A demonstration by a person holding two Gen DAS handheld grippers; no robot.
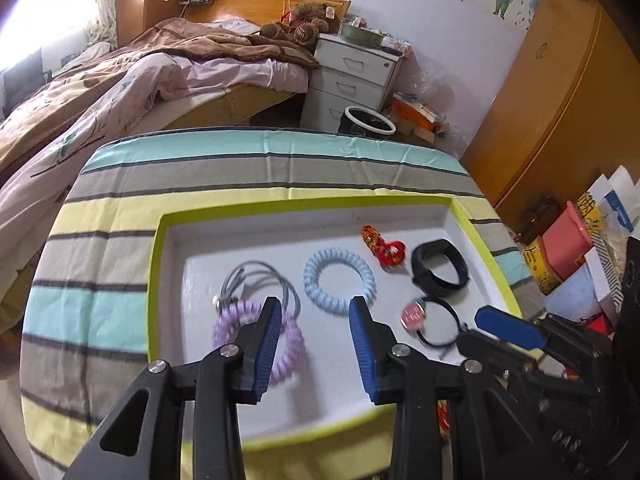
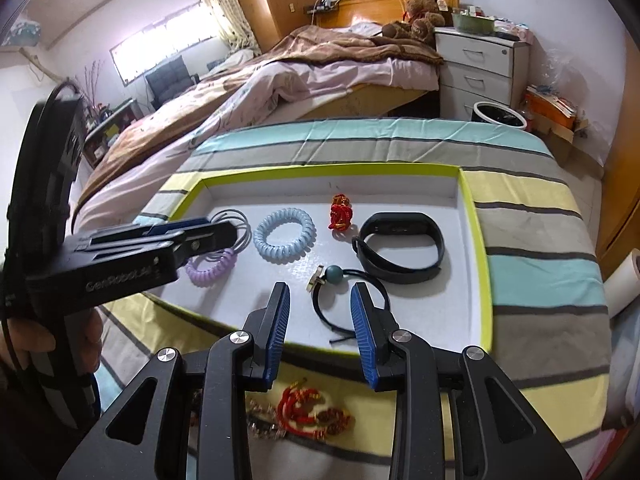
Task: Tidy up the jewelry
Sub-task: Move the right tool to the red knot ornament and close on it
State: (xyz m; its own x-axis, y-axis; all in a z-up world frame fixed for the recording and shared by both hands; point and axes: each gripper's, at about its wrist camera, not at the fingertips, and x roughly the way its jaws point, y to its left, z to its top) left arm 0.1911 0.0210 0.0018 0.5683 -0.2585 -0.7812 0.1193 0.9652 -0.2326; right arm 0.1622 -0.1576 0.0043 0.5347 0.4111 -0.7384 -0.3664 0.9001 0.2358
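Observation:
A white tray with a lime-green rim (image 1: 154,264) (image 2: 476,240) lies on the striped cloth. In it lie a purple coil hair tie (image 1: 290,344) (image 2: 210,270), grey loop ties (image 1: 256,276) (image 2: 236,216), a light-blue coil tie (image 1: 338,280) (image 2: 284,236), a red-gold knot ornament (image 1: 384,246) (image 2: 340,212), a black wristband (image 1: 440,272) (image 2: 400,248) and a black hair tie with a bead and charm (image 1: 432,320) (image 2: 340,280). My left gripper (image 1: 314,312) (image 2: 224,232) is open above the purple tie. My right gripper (image 2: 320,300) (image 1: 504,324) is open over the black hair tie. Red cord bracelets (image 2: 312,412) lie outside the tray, under the right gripper.
The striped cloth (image 1: 240,176) covers the table. Behind are a bed (image 1: 140,80), a white drawer unit (image 1: 352,80), a waste bin (image 1: 370,122) and a wooden wardrobe (image 1: 560,92). Boxes and bags (image 1: 580,248) are piled at the right.

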